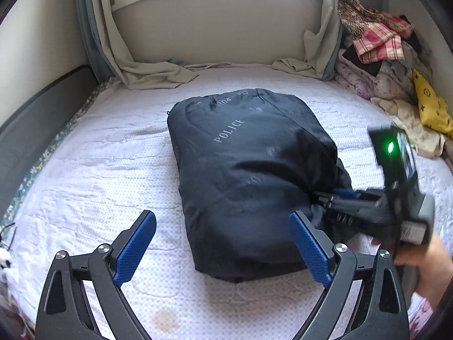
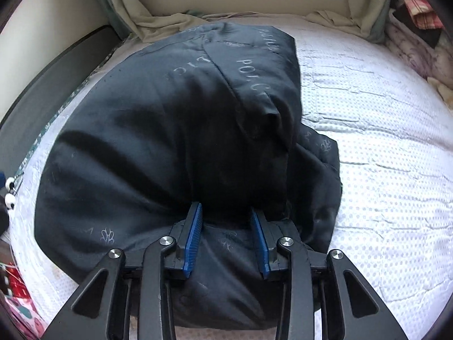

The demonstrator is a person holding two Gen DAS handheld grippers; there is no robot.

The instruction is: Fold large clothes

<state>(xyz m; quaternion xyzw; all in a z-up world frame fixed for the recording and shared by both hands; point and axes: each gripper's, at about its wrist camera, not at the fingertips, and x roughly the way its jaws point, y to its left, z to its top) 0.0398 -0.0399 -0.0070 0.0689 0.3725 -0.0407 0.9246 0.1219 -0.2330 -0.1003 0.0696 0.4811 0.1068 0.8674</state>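
Right tool (image 2: 226,218) grips dark jacket (image 2: 170,130); fold hides its pad tips.

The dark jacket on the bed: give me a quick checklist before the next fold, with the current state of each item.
1. Right gripper gripping fabric: ok, jaws pinch a bunched fold at the near right edge of the dark jacket.
2. Left gripper free: ok, jaws wide, nothing between them.
3. Left gripper lined up on the jacket: not ok, it hangs over the near edge, one pad over bare bedsheet.
4. Jacket already compact: ok, a rounded bundle mid-bed.
5. Layers underneath flat: cannot tell, hidden.
6. Room around the jacket: ok, the clothes pile sits at the bed's far right.
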